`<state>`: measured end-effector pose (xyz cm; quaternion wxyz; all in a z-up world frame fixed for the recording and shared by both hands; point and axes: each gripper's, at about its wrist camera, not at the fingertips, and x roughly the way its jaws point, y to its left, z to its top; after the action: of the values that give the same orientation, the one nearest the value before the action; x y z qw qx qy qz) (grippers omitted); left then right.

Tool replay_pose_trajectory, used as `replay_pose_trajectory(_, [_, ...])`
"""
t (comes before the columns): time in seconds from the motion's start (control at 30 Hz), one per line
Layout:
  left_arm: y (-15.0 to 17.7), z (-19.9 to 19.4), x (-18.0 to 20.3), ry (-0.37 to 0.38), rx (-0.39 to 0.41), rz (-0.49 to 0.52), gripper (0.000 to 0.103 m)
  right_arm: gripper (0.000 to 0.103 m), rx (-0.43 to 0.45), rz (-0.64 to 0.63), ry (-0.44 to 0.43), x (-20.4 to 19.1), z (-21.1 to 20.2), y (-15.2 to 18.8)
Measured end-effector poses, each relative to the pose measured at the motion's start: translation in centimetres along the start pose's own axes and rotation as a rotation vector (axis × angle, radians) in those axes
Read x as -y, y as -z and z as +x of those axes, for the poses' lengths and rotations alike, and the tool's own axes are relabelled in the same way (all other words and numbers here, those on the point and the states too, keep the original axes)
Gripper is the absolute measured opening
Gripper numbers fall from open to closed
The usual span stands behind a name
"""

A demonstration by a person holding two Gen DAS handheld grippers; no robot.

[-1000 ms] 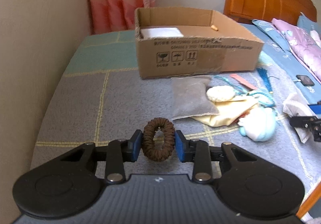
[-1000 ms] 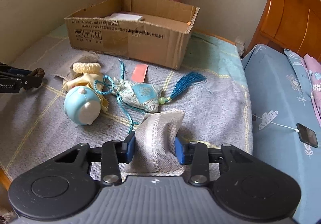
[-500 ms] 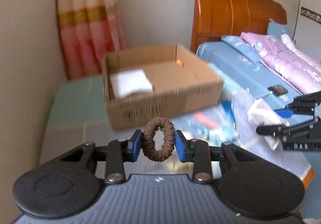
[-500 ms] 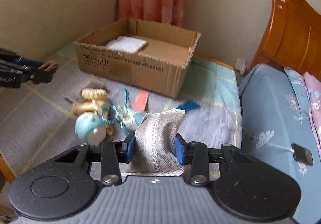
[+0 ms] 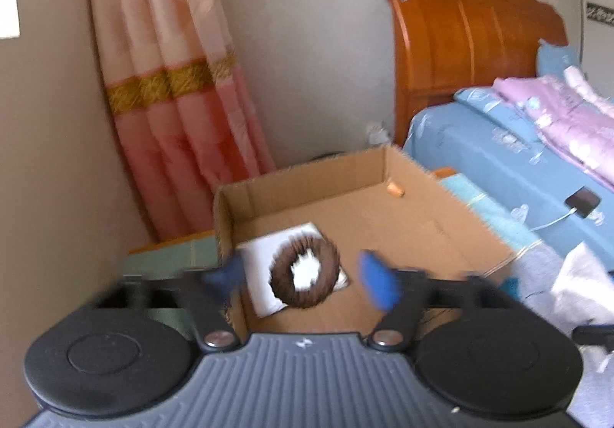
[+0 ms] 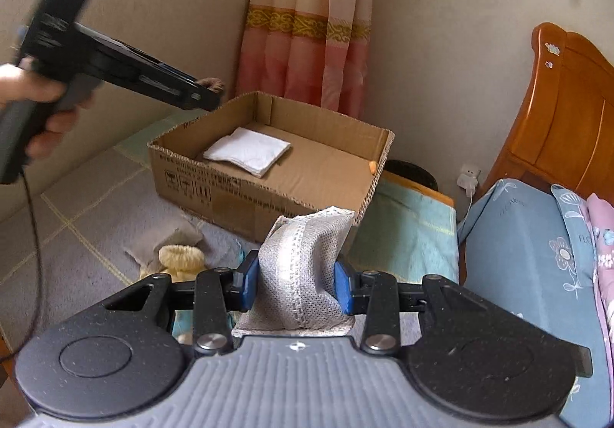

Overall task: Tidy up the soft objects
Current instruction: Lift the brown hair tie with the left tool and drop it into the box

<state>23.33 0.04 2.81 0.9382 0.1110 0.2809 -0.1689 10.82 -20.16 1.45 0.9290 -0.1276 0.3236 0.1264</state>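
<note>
Home bedroom, wooden headboard (image 5: 468,56), blue bedding (image 6: 529,274), pink curtain (image 5: 172,83), plain walls

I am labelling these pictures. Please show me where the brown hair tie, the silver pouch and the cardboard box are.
brown hair tie (image 5: 305,270): left wrist view, on its braided ring, lower left.
silver pouch (image 6: 303,267): right wrist view, middle of its mesh fabric.
cardboard box (image 6: 215,194): right wrist view, on its printed front wall.

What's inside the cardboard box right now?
Inside the cardboard box lies a folded white cloth near the left end and a small orange piece in the far right corner. The brown hair tie is above the cloth, clear of the left gripper's opening jaws.
</note>
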Motion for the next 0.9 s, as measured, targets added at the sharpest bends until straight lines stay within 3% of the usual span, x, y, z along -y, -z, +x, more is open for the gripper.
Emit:
replay_pose_trajectory(0.27, [3.3, -5.0, 0.1, -0.035, -0.027, -0.043, 0.099, 0.044, 0.002, -0.022, 0.003, -0.2, 0.7, -0.7])
replay_pose_trajectory(0.53, [6.4, -9.9, 0.1, -0.078, -0.038, -0.171, 0.102, 0.044, 0.010, -0.002, -0.025, 0.2, 1.9, -3.0])
replay_pose_trajectory(0.9, [7.6, -12.4, 1.0, -0.089, -0.045, -0.153, 0.102, 0.044, -0.002, -0.005, -0.032, 1.5, 7.3, -9.6])
